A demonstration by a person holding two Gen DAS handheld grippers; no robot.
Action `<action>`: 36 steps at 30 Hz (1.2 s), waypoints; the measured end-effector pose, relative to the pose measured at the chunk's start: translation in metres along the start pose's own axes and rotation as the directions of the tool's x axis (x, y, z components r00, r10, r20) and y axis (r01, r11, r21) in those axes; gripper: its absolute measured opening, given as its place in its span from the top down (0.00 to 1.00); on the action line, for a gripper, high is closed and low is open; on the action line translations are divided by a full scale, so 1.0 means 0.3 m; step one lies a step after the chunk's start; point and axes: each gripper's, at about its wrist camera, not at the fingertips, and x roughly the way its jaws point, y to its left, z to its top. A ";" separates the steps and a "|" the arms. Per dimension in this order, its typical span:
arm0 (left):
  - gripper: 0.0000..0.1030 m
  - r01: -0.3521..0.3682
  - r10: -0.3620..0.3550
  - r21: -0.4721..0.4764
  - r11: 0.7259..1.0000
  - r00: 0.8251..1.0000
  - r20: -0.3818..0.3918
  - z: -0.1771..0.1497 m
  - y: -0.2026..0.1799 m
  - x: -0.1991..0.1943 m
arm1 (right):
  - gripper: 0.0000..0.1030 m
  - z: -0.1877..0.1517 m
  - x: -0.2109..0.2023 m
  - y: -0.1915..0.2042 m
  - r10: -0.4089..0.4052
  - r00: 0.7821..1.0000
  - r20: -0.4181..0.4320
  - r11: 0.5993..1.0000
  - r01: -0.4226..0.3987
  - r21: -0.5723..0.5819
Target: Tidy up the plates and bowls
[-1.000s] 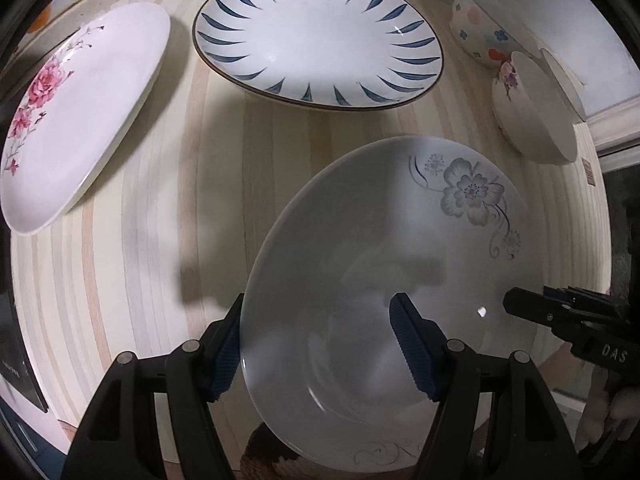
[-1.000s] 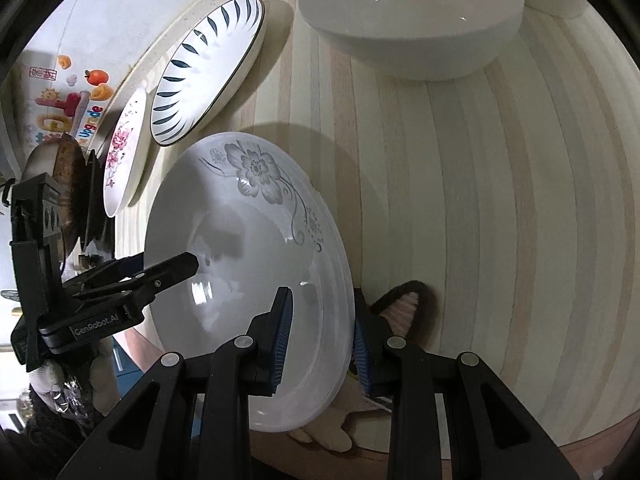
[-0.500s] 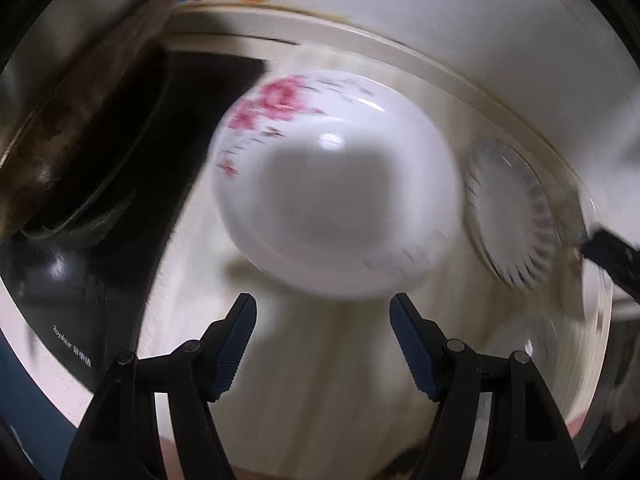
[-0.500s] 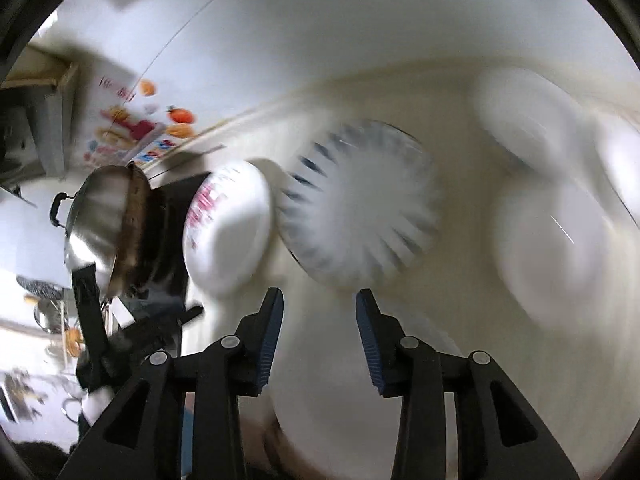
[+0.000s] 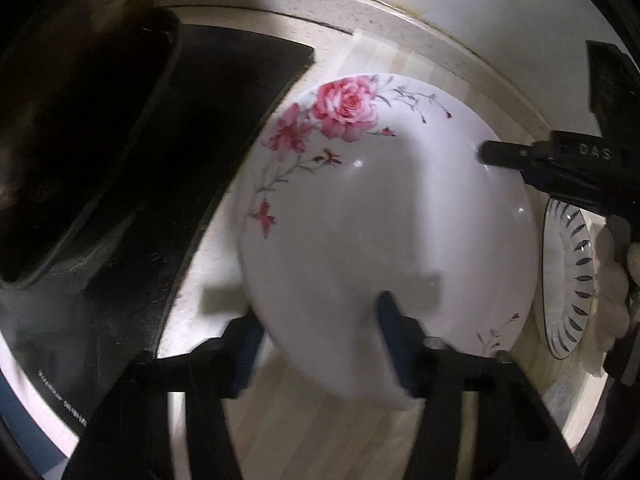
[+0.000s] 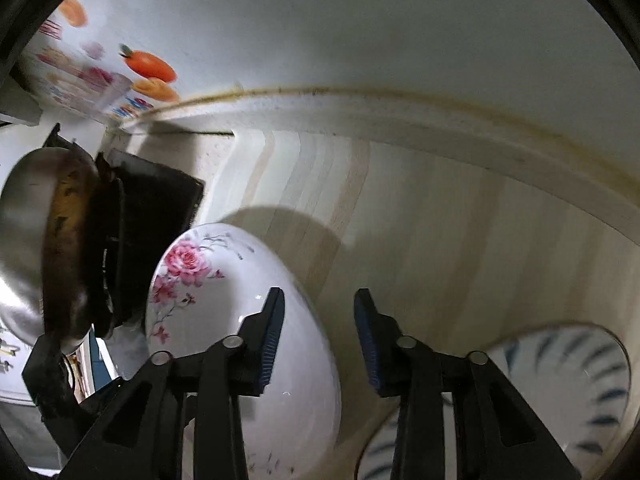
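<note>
Rose plate (image 5: 384,232) at worktop's left edge, beside stove (image 5: 224,128). Left gripper (image 5: 320,344) and right gripper (image 6: 318,336) gape wide astride opposite rims, gripping nothing (blue-leaf plate (image 6: 560,392) nearby). Risk: uneven closure tips plate stoveward.

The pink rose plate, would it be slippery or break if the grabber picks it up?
Probably slippery: the pink rose plate looks glossy, with glints. Likely stiff and breakable, like glazed ceramic. The left gripper straddles only its near rim, so it might tip.
</note>
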 end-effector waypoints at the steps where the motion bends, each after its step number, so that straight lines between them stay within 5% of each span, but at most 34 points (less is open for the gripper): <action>1: 0.54 0.002 -0.002 -0.005 1.000 1.000 0.003 0.003 0.005 0.002 | 0.76 0.002 0.012 -0.002 0.018 1.000 -0.010 1.000 -0.018 -0.001; 11: 0.55 0.017 -0.017 0.016 1.000 1.000 0.008 -0.007 -0.005 -0.001 | 0.81 -0.037 0.002 0.022 0.036 0.999 -0.001 0.999 -0.036 -0.039; 20: 0.55 0.049 -0.057 0.110 0.993 0.996 0.069 -0.042 -0.113 -0.168 | 0.81 -0.171 -0.167 -0.020 0.033 0.998 0.057 0.999 -0.032 -0.017; 28: 0.55 0.072 -0.092 0.239 0.968 0.993 0.073 -0.181 -0.285 -0.301 | 0.81 -0.449 -0.412 -0.104 0.046 0.993 0.110 0.998 -0.052 0.047; 36: 0.55 0.102 -0.107 0.345 0.933 0.994 -0.005 -0.325 -0.441 -0.250 | 0.81 -0.800 -0.577 -0.234 0.034 0.989 0.146 0.988 -0.055 0.146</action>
